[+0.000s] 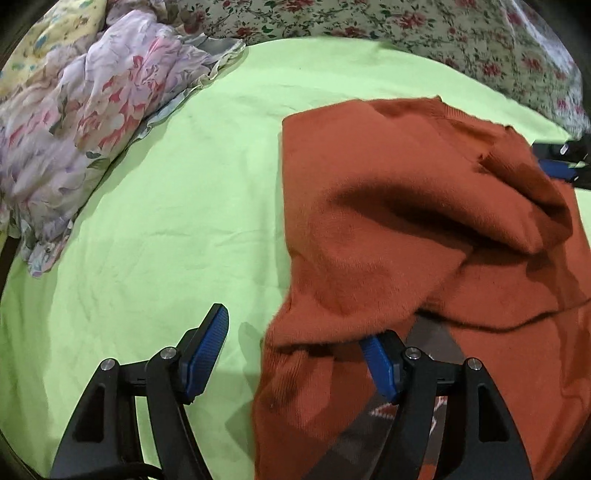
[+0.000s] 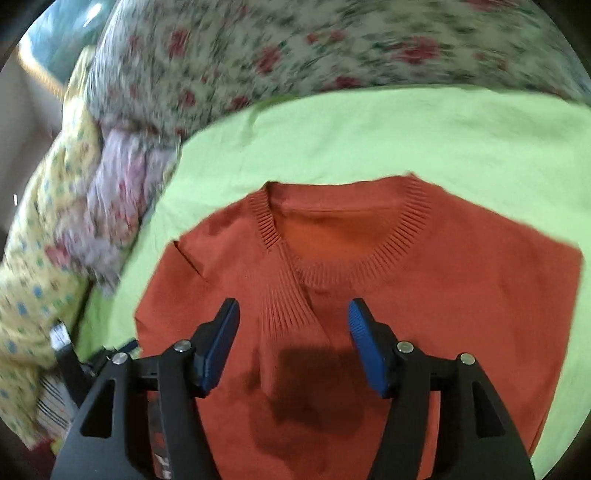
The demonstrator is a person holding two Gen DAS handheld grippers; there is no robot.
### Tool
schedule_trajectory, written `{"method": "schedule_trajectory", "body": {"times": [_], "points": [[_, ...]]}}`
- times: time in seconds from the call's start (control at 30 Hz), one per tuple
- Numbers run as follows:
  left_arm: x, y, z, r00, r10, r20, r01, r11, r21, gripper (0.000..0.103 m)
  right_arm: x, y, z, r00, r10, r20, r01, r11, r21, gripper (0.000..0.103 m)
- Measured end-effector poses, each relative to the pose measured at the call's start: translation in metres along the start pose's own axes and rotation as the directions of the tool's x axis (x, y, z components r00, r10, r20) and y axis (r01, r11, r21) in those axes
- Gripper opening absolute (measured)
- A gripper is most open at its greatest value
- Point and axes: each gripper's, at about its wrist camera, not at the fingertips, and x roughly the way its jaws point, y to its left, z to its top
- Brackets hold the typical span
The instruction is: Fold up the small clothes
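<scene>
A rust-orange knitted sweater point(image 1: 369, 184) lies on a light green sheet point(image 1: 166, 221), with one part folded over and bunched in loose humps. In the right wrist view the sweater point(image 2: 461, 288) shows its ribbed round collar point(image 2: 354, 258) facing up. My left gripper point(image 1: 295, 328) stands open at the sweater's near left edge. Its left finger is over bare sheet, and the cloth edge drapes over the tip of its right finger. My right gripper point(image 2: 293, 306) is open just above the cloth below the collar, holding nothing. It also shows small at the sweater's far right side point(image 1: 557, 162).
A crumpled pale floral cloth point(image 1: 92, 110) lies at the left. A yellow patterned cloth point(image 2: 33, 258) lies beside it. Rose-printed bedding point(image 1: 406, 22) runs along the back edge of the sheet point(image 2: 369, 129). Bare green sheet stretches left of the sweater.
</scene>
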Motion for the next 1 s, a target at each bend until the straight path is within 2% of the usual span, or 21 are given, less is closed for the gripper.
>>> {"method": "schedule_trajectory", "body": {"times": [0.07, 0.13, 0.17, 0.2, 0.23, 0.27, 0.33, 0.4, 0.47, 0.53, 0.63, 0.7, 0.8, 0.87, 1.0], "points": [[0.003, 0.001, 0.001, 1.0, 0.007, 0.004, -0.007, 1.0, -0.001, 0.071, 0.017, 0.0, 0.006, 0.998, -0.015, -0.056, 0.013, 0.999, -0.032, 0.061], [0.008, 0.002, 0.004, 1.0, 0.022, -0.007, -0.022, 1.0, -0.018, 0.071, 0.028, 0.001, 0.006, 0.995, -0.034, -0.098, 0.028, 0.998, -0.059, 0.024], [0.011, 0.005, 0.005, 1.0, 0.027, -0.007, -0.027, 0.999, -0.038, 0.071, 0.029, -0.001, 0.006, 0.994, -0.026, -0.11, 0.022, 0.999, -0.044, 0.012], [0.012, 0.008, 0.006, 1.0, 0.029, -0.005, -0.03, 0.998, -0.059, 0.07, 0.024, -0.004, 0.005, 0.995, -0.015, -0.094, 0.014, 1.0, -0.015, 0.012], [0.012, 0.014, 0.005, 0.999, 0.037, -0.002, -0.037, 0.995, -0.088, 0.069, 0.012, -0.007, 0.005, 0.999, -0.002, -0.044, 0.003, 1.0, 0.018, 0.012], [0.013, 0.015, 0.007, 0.999, 0.043, -0.005, -0.043, 0.994, -0.103, 0.069, -0.007, -0.012, 0.003, 0.999, 0.02, 0.031, -0.022, 0.998, 0.063, 0.011], [0.015, 0.024, 0.007, 0.999, 0.044, -0.013, -0.046, 0.989, -0.14, 0.069, -0.042, -0.028, -0.004, 0.985, 0.052, 0.163, -0.081, 0.982, 0.173, 0.011], [0.016, 0.03, 0.007, 1.0, 0.011, -0.015, -0.014, 0.985, -0.171, 0.069, -0.073, -0.052, -0.021, 0.964, 0.027, 0.265, -0.11, 0.947, 0.302, 0.011], [0.017, 0.03, 0.006, 1.0, 0.008, -0.015, -0.011, 0.984, -0.177, 0.069, -0.094, -0.076, -0.047, 0.949, -0.037, 0.314, -0.101, 0.906, 0.411, 0.011], [0.019, 0.029, 0.007, 1.0, 0.019, -0.02, -0.022, 0.985, -0.173, 0.069, -0.095, -0.088, -0.07, 0.953, -0.07, 0.296, -0.083, 0.876, 0.475, 0.01], [0.021, 0.029, 0.008, 1.0, 0.021, -0.022, -0.025, 0.985, -0.172, 0.069, -0.076, -0.099, -0.098, 0.974, -0.114, 0.198, -0.007, 0.852, 0.523, 0.01], [0.018, 0.028, 0.006, 1.0, 0.018, -0.023, -0.021, 0.985, -0.171, 0.069, -0.073, -0.103, -0.106, 0.974, -0.117, 0.194, -0.007, 0.839, 0.544, 0.01], [0.018, 0.03, 0.005, 1.0, 0.012, -0.028, -0.017, 0.985, -0.171, 0.069, -0.076, -0.102, -0.111, 0.966, -0.132, 0.221, -0.008, 0.844, 0.536, 0.01], [0.018, 0.032, 0.003, 1.0, 0.004, -0.029, -0.009, 0.983, -0.182, 0.069, -0.075, -0.102, -0.112, 0.971, -0.141, 0.195, 0.013, 0.84, 0.542, 0.011], [0.02, 0.034, 0.002, 0.999, -0.003, -0.034, -0.004, 0.983, -0.186, 0.07, -0.066, -0.107, -0.126, 0.978, -0.132, 0.163, 0.009, 0.802, 0.597, 0.013]]}}
